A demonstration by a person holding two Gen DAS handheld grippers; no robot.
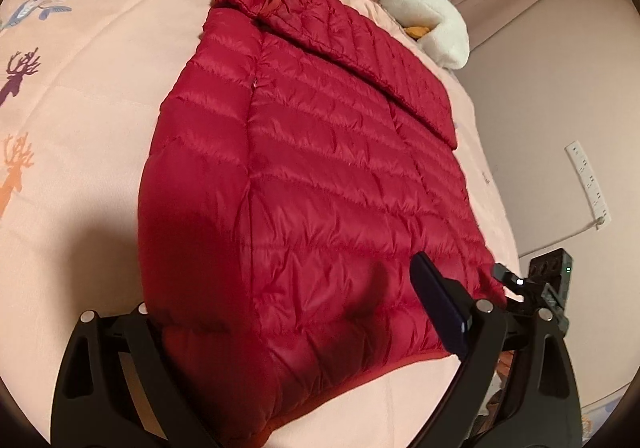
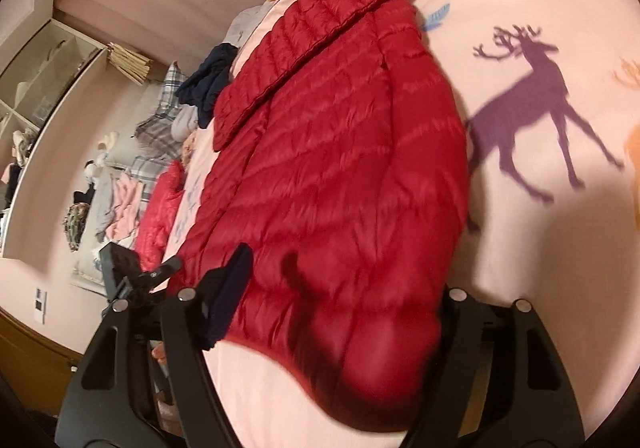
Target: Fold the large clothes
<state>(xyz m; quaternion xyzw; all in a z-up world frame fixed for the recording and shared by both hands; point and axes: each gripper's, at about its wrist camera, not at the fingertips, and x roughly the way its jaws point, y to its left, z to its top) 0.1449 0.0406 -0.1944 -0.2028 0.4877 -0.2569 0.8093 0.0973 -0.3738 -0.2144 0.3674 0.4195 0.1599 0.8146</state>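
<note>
A red quilted down jacket (image 1: pixel 320 176) lies flat on a bed covered by a pale pink quilt (image 1: pixel 100 96) printed with deer and leaf sprigs. Its channels run crosswise in puffy bands, one sleeve is folded over the body along the side toward the bed's edge, and the collar with its hanging loop sits at 12 o'clock in the left wrist view. The hem lies nearest both cameras.

The left tongs (image 1: pixel 288 312) stand spread wide across the hem, one finger at 8 o'clock hidden behind the fabric, the other, with a dark pad, resting on the jacket at 4 o'clock. The right tongs (image 2: pixel 340 288) are likewise spread, straddling the hem corner, with the padded finger at 8 o'clock on the jacket's edge; whether either pair actually pinches cloth I cannot tell.

Only the left wrist view shows a white plush toy (image 1: pixel 424 12) at 1 o'clock and a white power strip (image 1: pixel 588 184) on the floor at 3 o'clock. Only the right wrist view shows the purple deer print (image 2: pixel 532 104) at 3 o'clock, a second pinkish-red jacket (image 2: pixel 160 208) at 9 o'clock, a dark garment (image 2: pixel 208 84) beyond it, and shelving (image 2: pixel 36 80) along the wall at 10 o'clock.
</note>
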